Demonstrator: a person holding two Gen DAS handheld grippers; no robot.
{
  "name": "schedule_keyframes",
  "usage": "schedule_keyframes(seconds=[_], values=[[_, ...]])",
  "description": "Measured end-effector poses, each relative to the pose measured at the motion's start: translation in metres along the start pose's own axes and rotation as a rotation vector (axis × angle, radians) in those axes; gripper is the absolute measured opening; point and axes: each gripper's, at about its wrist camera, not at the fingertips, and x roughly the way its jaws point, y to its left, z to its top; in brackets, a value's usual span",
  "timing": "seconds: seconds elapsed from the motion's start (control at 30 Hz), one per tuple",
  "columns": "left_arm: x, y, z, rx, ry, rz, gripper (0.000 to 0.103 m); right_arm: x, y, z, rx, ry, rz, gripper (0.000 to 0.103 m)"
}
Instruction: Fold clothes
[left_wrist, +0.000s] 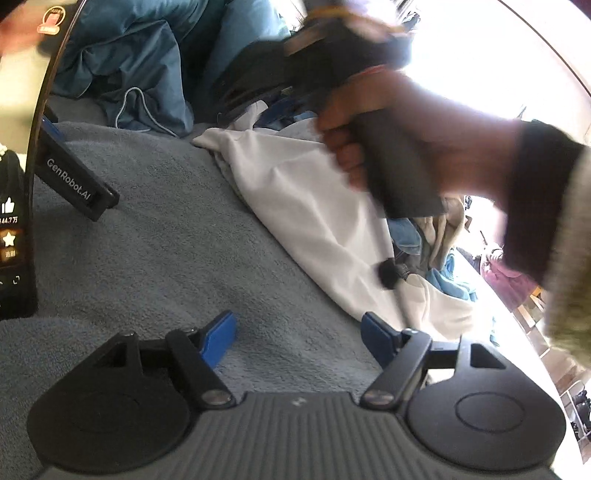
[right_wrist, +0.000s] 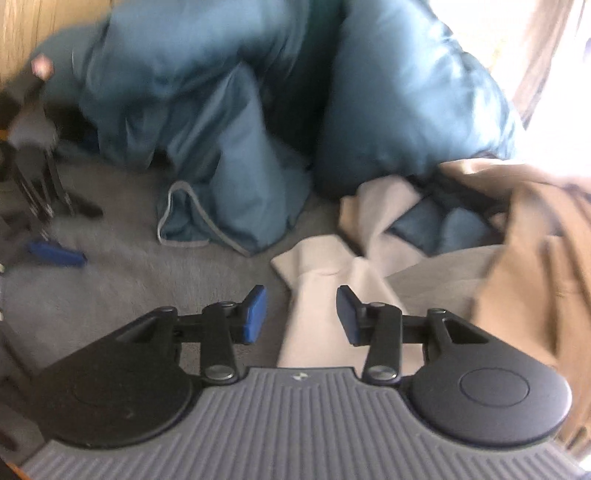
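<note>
White garment (right_wrist: 325, 291), the item to be folded, lies on the grey fleece bed cover (left_wrist: 166, 240): in the right wrist view a narrow strip of it runs from the lower centre of the frame up between the fingers, and in the left wrist view its main body spreads across the centre-right. Right gripper (right_wrist: 301, 314) fingers stand partly apart with the strip between them; neither pad is seen pressing the cloth, so no grip is confirmed. Left gripper (left_wrist: 299, 334) fingers stand wide apart and empty, the right-hand pad just beside the garment's lower edge. A hand (left_wrist: 388, 125) holding the right gripper's handle fills the upper right of the left wrist view. Probable faults: the strip slips free if the fingers close on a single thin layer; the fold skews if the left gripper does not anchor the opposite edge; the nearby tan garment (right_wrist: 535, 266) or blue duvet (right_wrist: 258, 110) is snagged, as both lie close to the white cloth. Motion blur limits edge detail. Containers: none visible in either view.
</note>
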Motion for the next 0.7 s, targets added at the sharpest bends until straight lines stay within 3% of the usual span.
schedule_keyframes(seconds=[0.13, 0.17, 0.23, 0.7], values=[[0.001, 0.000, -0.001, 0.005, 0.002, 0.000, 0.076, 0.038, 0.013, -0.001, -0.023, 0.068, -0.052, 0.038], [0.001, 0.000, -0.001, 0.007, 0.002, 0.000, 0.076, 0.045, 0.013, -0.003, -0.019, 0.088, -0.059, 0.032], [0.000, 0.001, -0.001, 0.006, 0.002, -0.002, 0.076, 0.052, 0.010, -0.006, 0.005, 0.105, -0.081, 0.005], [-0.005, 0.003, -0.006, -0.003, -0.015, -0.024, 0.076, -0.075, -0.040, -0.016, 0.318, -0.158, 0.026, 0.002]])
